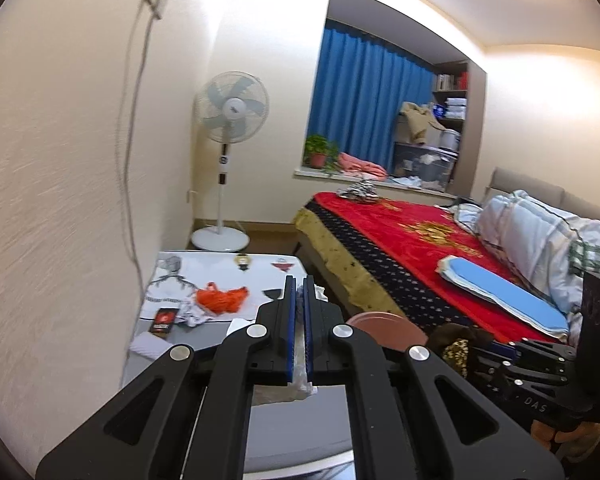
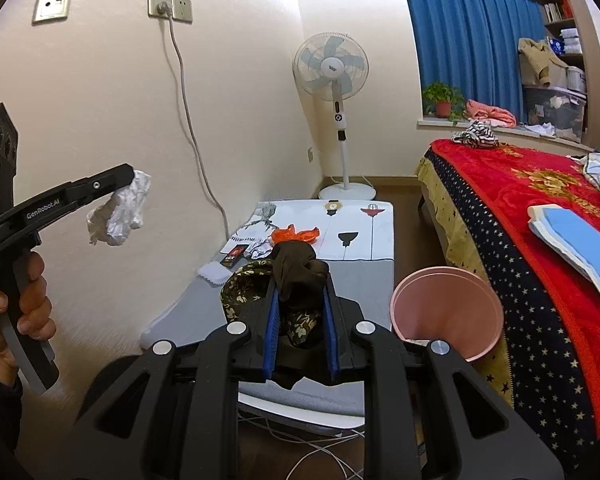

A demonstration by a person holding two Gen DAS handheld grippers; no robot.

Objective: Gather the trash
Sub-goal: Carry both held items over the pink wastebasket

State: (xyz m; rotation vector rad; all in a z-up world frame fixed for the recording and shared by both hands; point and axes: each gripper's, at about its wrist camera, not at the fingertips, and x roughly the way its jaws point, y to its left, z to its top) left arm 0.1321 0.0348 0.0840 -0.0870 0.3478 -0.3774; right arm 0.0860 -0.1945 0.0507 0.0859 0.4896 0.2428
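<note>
Both grippers are loaded: my left gripper [image 2: 134, 178] is clamped on a crumpled white tissue [image 2: 120, 212], lifted clear of the table [image 2: 364, 276]; my right gripper [image 2: 300, 292] pinches a dark floral cloth [image 2: 296, 268]. Neither is in the pink bin [image 2: 448, 312] just beside the table. Orange wrapper [image 2: 296, 235] and black packet [image 2: 235, 258] remain on it, so I judge collection partway

Bare grey near end of bench [image 2: 364, 280] reachable from above, far end cluttered by orange bag [image 2: 296, 235] and dark card box [image 2: 234, 257], wall [image 2: 112, 92] close on left, pink bin [image 2: 448, 312] filling the gap to the bed [image 2: 540, 216] on right.
</note>
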